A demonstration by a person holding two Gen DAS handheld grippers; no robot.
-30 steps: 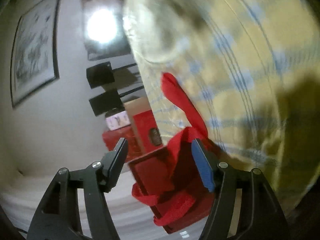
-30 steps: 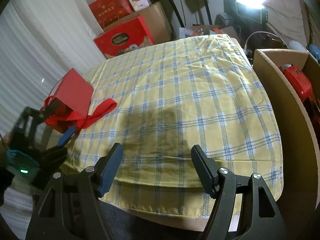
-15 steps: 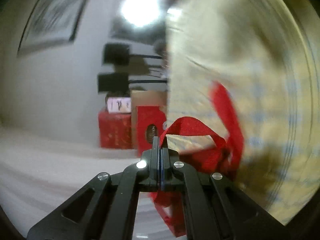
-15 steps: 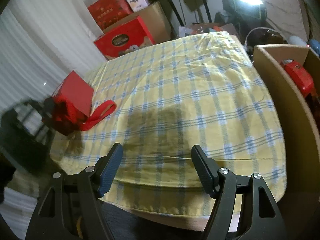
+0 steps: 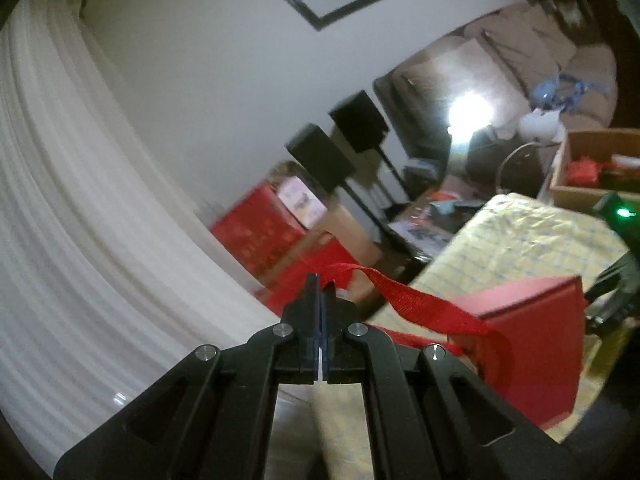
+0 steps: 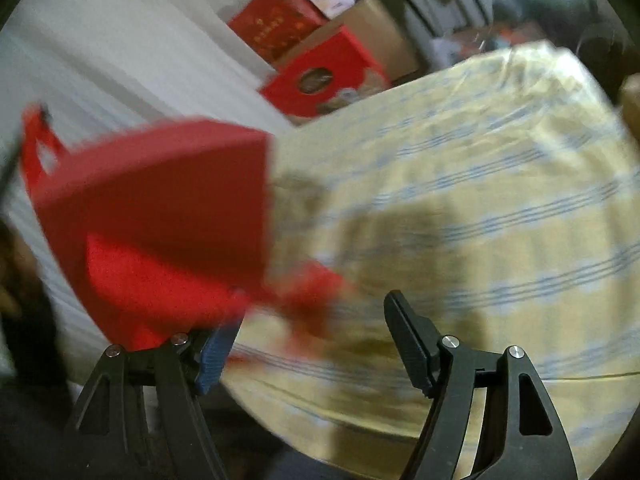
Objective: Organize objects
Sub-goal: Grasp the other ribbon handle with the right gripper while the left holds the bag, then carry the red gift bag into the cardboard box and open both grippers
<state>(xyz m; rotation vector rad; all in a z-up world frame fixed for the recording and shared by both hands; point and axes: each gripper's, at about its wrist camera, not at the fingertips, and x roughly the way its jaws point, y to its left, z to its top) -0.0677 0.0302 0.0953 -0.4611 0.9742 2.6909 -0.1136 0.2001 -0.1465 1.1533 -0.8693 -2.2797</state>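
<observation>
The table with its yellow checked cloth [image 6: 460, 208] fills most of what I see, and a brown carton [image 5: 592, 168] with red things inside stands past its far end. Over the near corner hangs the red gift box [image 6: 160, 208], clear of the cloth as far as I can judge through the blur, dangling just in front of my right claw [image 6: 310, 344]. Its red ribbon handle [image 5: 404, 300] runs up to my left claw [image 5: 320, 286], which is clenched tight on the strap. My right claw is spread wide and grasps nothing. I take this to be the carry step: the box is picked and needs a home, likely the carton. Next I should steady its swing, perhaps supporting it from below with my free claw.
</observation>
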